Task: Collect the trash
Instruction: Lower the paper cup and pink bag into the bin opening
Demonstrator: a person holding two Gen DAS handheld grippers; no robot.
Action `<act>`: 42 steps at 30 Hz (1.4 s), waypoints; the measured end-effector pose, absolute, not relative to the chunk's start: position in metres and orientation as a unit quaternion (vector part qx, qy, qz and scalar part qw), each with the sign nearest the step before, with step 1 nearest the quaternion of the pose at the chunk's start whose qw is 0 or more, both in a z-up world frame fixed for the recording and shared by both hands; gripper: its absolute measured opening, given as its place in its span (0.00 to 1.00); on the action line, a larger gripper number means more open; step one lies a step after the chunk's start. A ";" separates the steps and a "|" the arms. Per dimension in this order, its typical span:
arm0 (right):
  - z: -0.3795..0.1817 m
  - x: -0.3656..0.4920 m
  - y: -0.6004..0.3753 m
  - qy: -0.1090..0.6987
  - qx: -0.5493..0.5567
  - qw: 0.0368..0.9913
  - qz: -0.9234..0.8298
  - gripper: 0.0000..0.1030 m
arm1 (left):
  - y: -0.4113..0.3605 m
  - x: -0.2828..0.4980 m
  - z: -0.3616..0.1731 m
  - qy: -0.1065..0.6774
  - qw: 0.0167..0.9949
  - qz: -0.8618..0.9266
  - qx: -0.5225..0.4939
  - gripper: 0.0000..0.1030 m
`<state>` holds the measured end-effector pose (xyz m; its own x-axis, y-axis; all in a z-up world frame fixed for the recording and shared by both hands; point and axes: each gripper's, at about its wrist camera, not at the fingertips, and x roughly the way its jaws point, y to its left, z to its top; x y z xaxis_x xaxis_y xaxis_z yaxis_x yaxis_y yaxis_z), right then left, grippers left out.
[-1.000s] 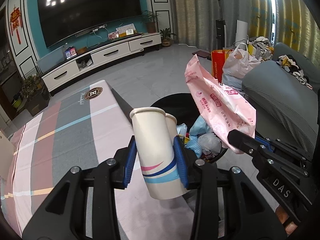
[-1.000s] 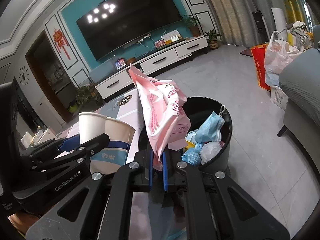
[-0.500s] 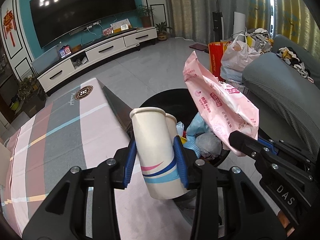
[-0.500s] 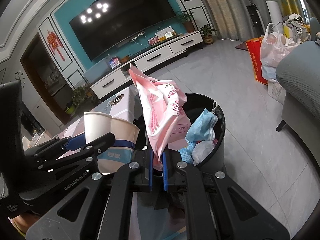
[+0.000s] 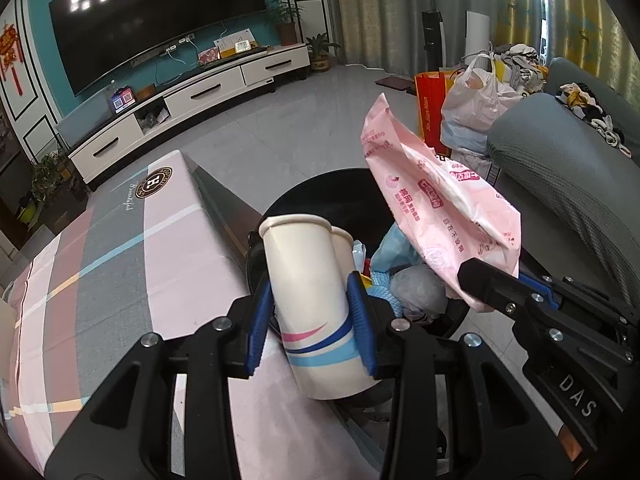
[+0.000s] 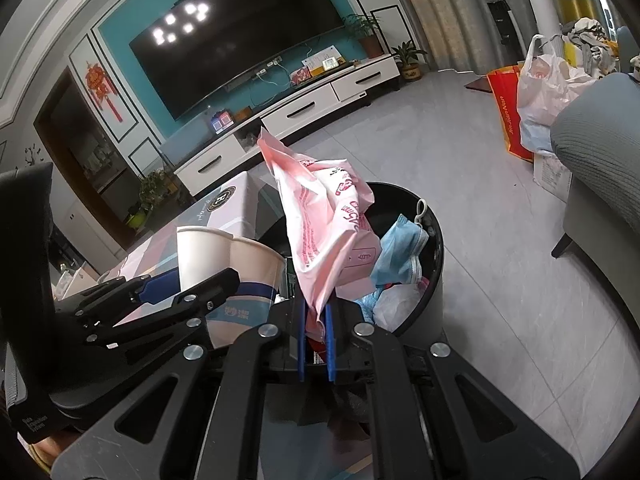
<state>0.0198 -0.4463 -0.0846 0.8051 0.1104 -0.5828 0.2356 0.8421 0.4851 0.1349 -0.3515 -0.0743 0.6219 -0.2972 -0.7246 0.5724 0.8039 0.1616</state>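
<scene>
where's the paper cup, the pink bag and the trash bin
paper cup (image 5: pixel 310 300): left wrist view, middle of its side wall
pink bag (image 6: pixel 324 232): right wrist view, crumpled middle
trash bin (image 6: pixel 434 280): right wrist view, outer right wall

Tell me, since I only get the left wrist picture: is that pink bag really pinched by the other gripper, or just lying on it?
Observer: Pinched. The right wrist view shows the right gripper with its blue pads closed on the lower edge of the pink bag.
Operator: And the blue stuff in the bin?
Observer: It's a blue face mask, with its ear loop lying at the rim of the black bin.
</scene>
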 end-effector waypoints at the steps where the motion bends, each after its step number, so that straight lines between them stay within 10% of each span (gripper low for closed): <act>1: -0.086 0.021 -0.447 0.311 0.279 0.908 -0.034 0.08 | -0.352 0.136 -0.075 0.359 0.879 -0.247 0.192 0.37; 42: -0.102 0.050 -0.451 0.343 0.276 0.897 -0.035 0.08 | -0.369 0.157 -0.098 0.377 0.868 -0.244 0.213 0.38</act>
<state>0.0498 -0.4508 -0.1020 0.7620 0.1255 -0.6353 0.2527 0.8456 0.4701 0.1573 -0.3686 -0.0975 0.5965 -0.2629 -0.7583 0.5843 0.7900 0.1857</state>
